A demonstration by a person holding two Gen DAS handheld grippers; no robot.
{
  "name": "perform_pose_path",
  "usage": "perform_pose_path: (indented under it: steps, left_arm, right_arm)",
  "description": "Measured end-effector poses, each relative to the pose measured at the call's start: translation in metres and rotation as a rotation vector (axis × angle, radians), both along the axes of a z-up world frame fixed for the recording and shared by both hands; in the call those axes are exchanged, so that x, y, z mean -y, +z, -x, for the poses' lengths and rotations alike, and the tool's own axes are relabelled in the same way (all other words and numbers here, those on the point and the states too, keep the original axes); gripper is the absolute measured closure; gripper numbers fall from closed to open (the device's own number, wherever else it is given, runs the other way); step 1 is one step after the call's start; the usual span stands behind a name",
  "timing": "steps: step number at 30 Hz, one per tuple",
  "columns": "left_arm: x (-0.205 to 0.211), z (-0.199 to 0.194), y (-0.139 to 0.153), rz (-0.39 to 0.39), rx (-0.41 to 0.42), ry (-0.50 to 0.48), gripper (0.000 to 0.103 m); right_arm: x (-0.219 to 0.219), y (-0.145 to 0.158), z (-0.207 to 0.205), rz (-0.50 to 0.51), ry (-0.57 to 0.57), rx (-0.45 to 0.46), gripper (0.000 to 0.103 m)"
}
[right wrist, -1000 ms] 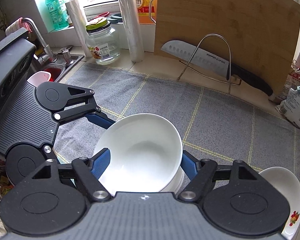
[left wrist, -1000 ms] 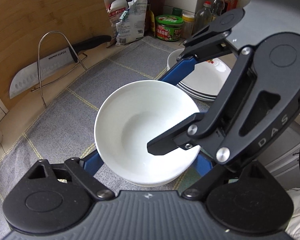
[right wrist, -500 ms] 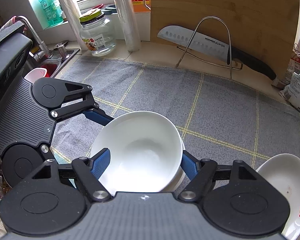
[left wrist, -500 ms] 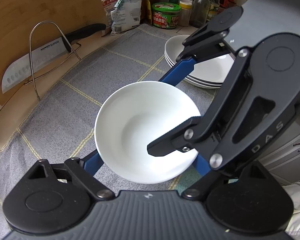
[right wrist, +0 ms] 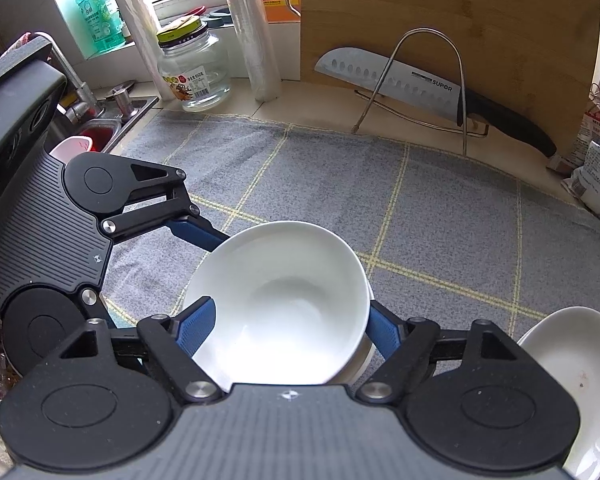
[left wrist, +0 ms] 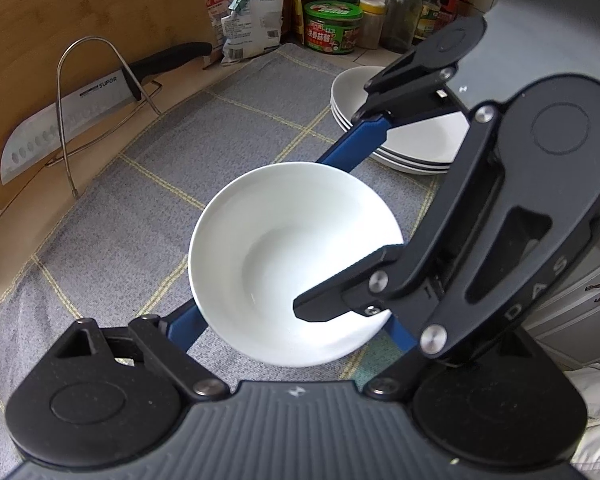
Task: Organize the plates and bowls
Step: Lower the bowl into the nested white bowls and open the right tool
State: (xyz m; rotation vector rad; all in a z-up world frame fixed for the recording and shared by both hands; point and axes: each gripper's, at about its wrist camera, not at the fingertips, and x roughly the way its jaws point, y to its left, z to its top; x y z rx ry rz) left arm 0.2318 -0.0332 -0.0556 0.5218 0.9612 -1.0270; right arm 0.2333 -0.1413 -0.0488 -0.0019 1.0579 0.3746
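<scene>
A stack of white bowls (left wrist: 292, 256) is held above the grey checked cloth (left wrist: 112, 220); it also shows in the right wrist view (right wrist: 284, 304). My left gripper (left wrist: 296, 320) has its blue fingers (left wrist: 186, 326) pressed on either side of the stack. My right gripper (right wrist: 286, 328) has its blue fingers (right wrist: 196, 326) clamped on the stack from the other side. A pile of white plates (left wrist: 416, 140) sits on the cloth behind the right gripper; its edge shows at the right wrist view's lower right (right wrist: 568, 372).
A knife (right wrist: 420, 88) leans in a wire rack (right wrist: 424, 80) against a bamboo board (right wrist: 452, 20) at the back. A glass jar (right wrist: 194, 68), rolls and the sink (right wrist: 100, 128) are at left. Bottles and packets (left wrist: 332, 32) crowd the far corner.
Both grippers have carried the bowl stack toward the plate pile; the plates show larger and closer in both views. The grip looks unchanged.
</scene>
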Motion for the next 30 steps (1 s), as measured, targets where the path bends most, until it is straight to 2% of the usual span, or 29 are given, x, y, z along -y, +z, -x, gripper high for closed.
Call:
perform_pose_path:
  steps: [6,13,25,30]
  left_arm:
    - [-0.002,0.002,-0.002,0.002,-0.002,-0.004,0.01]
    - [-0.005,0.006,0.004,0.019,0.012,-0.003,0.01]
    - [-0.027,0.013,0.022,0.078,0.055,0.058,0.009]
    - [-0.043,0.022,0.026,0.144,0.077,0.107,0.006]
  right_arm:
    - [0.005,0.0,0.003,-0.031,-0.013,0.005,0.018]
    - [0.016,0.008,0.004,-0.017,-0.056,0.045,0.018]
    - [0.039,0.006,0.008,0.072,-0.128,0.1,0.023]
    - [0.045,0.001,0.013,0.112,-0.155,0.113,0.024]
